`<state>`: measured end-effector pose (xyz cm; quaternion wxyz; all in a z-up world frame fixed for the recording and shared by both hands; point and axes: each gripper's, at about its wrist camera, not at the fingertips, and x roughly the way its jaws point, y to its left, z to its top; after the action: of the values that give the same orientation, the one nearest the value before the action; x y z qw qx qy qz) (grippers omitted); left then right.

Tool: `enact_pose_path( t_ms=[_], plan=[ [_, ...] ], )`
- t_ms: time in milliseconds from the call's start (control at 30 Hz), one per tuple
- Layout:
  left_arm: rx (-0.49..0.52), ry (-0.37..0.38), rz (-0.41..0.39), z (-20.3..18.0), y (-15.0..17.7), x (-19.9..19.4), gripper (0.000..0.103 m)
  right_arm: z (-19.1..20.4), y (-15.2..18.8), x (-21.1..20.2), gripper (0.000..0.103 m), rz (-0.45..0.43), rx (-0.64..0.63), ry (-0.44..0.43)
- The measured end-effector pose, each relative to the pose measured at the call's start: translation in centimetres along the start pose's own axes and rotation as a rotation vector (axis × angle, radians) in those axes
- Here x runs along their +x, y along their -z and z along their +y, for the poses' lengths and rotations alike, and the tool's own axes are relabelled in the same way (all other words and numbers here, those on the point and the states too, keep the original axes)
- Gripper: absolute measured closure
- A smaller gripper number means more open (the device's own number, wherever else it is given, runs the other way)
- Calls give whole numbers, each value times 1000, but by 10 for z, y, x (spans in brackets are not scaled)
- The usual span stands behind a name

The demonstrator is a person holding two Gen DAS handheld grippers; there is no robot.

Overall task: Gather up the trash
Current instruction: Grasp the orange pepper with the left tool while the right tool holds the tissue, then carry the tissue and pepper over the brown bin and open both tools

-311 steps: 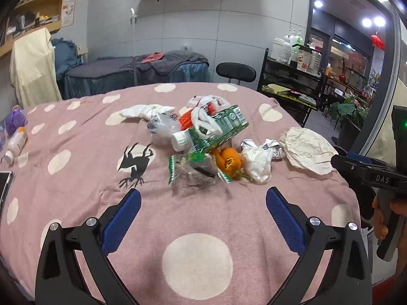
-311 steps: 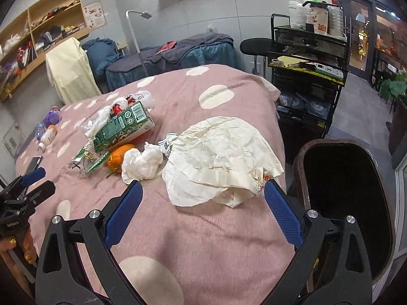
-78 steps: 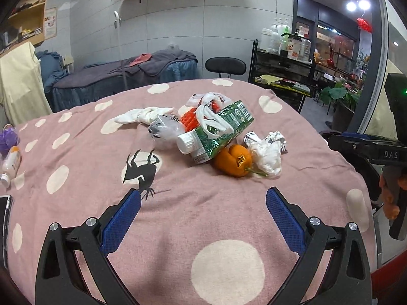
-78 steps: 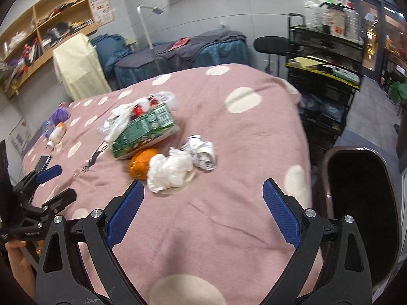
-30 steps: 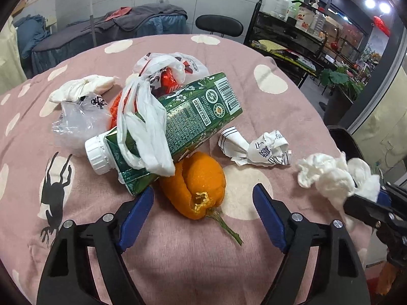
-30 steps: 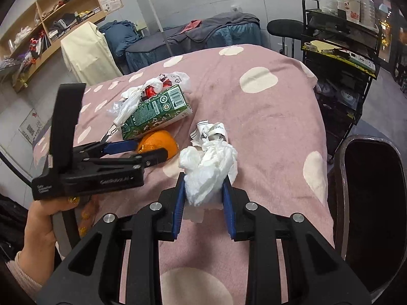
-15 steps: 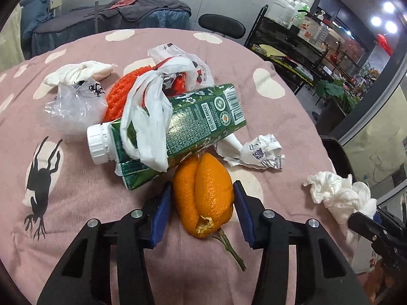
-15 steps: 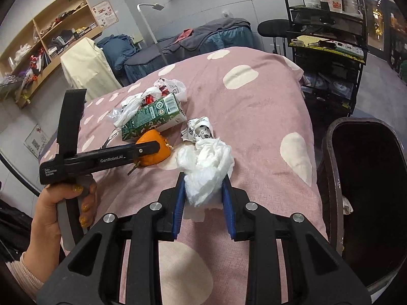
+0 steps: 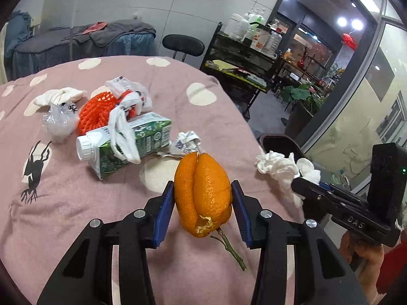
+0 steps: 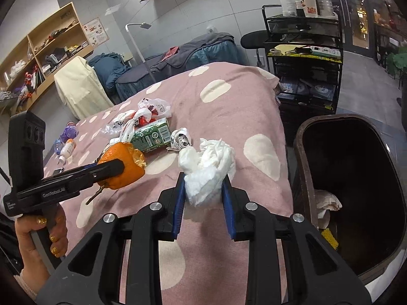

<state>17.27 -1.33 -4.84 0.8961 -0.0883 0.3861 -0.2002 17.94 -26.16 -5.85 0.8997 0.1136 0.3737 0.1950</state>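
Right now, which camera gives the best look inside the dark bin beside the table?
The right wrist view: the bin fills its right side, open, with crumpled paper inside. The left wrist view shows only a bit of its rim past the table edge.

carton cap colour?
White, on the green carton; cap shows best in the left wrist view.

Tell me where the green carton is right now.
The green carton lies on the pink spotted cloth, left of centre in the left wrist view, beside the orange net.
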Motion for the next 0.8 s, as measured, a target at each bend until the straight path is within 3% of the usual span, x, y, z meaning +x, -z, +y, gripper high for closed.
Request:
enact_pose_path(
  t_ms=[500,800],
  plan=[
    [131,137,-4,-84,0,20,59,-76,14,-58,75,-98,131,184],
    [204,183,39,-123,3,44,59,-136,32,-48,75,-37,229,337]
  ],
)
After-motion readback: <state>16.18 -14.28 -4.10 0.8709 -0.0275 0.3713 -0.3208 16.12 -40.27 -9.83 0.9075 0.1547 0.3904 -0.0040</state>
